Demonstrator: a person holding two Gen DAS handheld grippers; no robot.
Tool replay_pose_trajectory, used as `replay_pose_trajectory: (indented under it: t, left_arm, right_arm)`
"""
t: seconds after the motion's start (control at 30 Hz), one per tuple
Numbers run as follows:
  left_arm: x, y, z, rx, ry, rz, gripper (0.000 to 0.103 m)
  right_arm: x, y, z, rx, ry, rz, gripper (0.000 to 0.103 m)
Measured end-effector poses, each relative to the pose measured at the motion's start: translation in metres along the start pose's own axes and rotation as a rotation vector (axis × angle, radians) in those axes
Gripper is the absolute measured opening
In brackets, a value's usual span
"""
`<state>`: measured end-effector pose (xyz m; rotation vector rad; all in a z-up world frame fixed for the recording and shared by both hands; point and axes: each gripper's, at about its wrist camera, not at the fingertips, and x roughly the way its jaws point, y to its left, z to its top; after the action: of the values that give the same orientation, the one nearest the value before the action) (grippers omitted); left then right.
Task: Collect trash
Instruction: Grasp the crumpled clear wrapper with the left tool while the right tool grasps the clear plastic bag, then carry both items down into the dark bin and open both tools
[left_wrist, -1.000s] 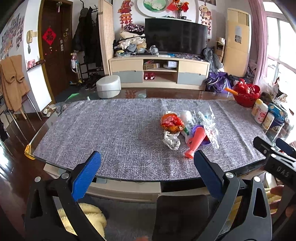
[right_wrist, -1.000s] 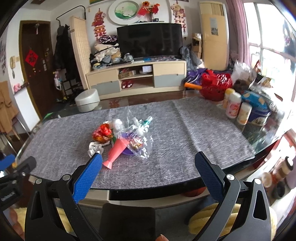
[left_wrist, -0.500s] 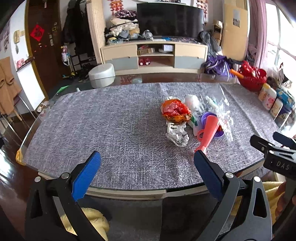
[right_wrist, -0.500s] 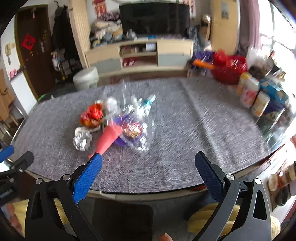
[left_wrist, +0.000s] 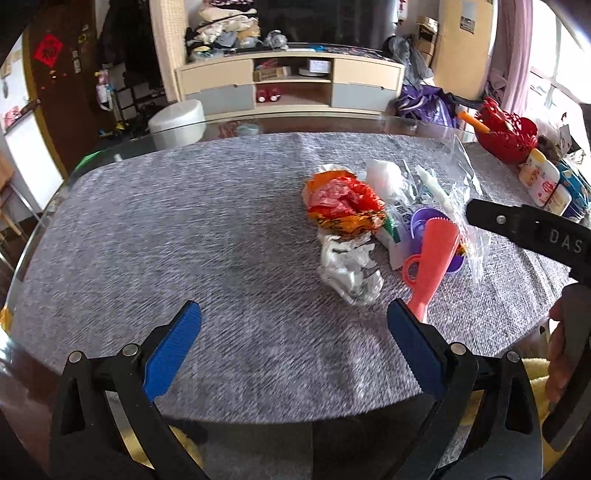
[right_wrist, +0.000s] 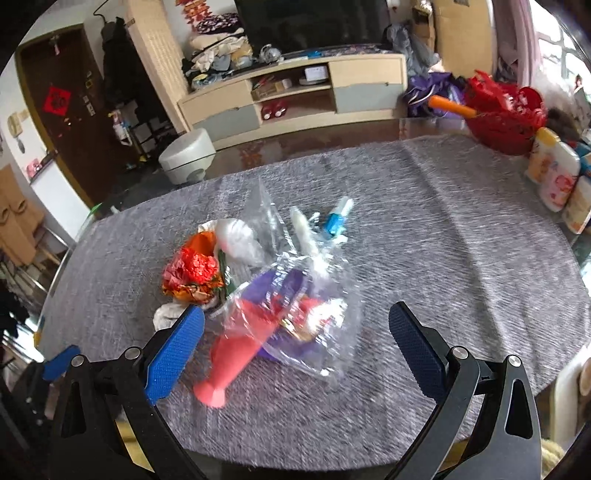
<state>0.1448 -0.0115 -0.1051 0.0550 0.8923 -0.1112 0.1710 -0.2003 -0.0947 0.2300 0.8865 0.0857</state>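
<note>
A heap of trash lies on the grey table mat (left_wrist: 184, 240): a red-orange crumpled wrapper (left_wrist: 341, 203), a silver foil ball (left_wrist: 349, 271), a pink plastic cone (left_wrist: 434, 266), a purple cup (left_wrist: 428, 221) and a clear plastic bag (right_wrist: 306, 288). My left gripper (left_wrist: 293, 328) is open and empty, near the table's front edge, with the foil ball just beyond its right finger. My right gripper (right_wrist: 295, 332) is open and empty, low over the clear bag and the pink cone (right_wrist: 236, 354). The right gripper's finger also shows in the left wrist view (left_wrist: 517, 221).
A red basket (right_wrist: 506, 118) and several white bottles (right_wrist: 554, 173) stand at the table's right end. A white round bin (left_wrist: 177, 123) sits on the floor behind the table. A TV cabinet (left_wrist: 291, 85) lines the back wall.
Both grippers have moved forward and down toward the trash heap, which now looms larger. Both stay open and empty.
</note>
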Motion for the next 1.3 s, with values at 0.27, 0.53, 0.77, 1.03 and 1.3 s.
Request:
replay_pose_trajectory:
  t: [0.27,0.53,0.77,1.03,1.3]
  left_arm:
    - [0.035,-0.012,0.018,0.009,0.029,-0.086,0.091]
    - [0.056,-0.002,0.015,-0.052,0.081,-0.17,0.065]
    - [0.059,-0.009,0.01,-0.036,0.095,-0.179,0.025]
    - [0.031,-0.007,0.013,-0.019,0.027,-0.147,0.015]
    - [-0.02,-0.003,0.02,-0.008,-0.071,-0.111,0.015]
  right_arm:
    - [0.014,-0.005,0.002,-0.004,0.03,0.024,0.084]
    - [0.01,-0.017,-0.001,0.009,0.009,0.039,0.059]
    - [0.0,-0.029,-0.004,0.026,-0.007,0.036,0.048]
    - [-0.004,-0.035,0.005,0.029,-0.049,0.019,0.039]
    - [-0.046,-0.024,0.011,-0.001,-0.142,0.029,0.038]
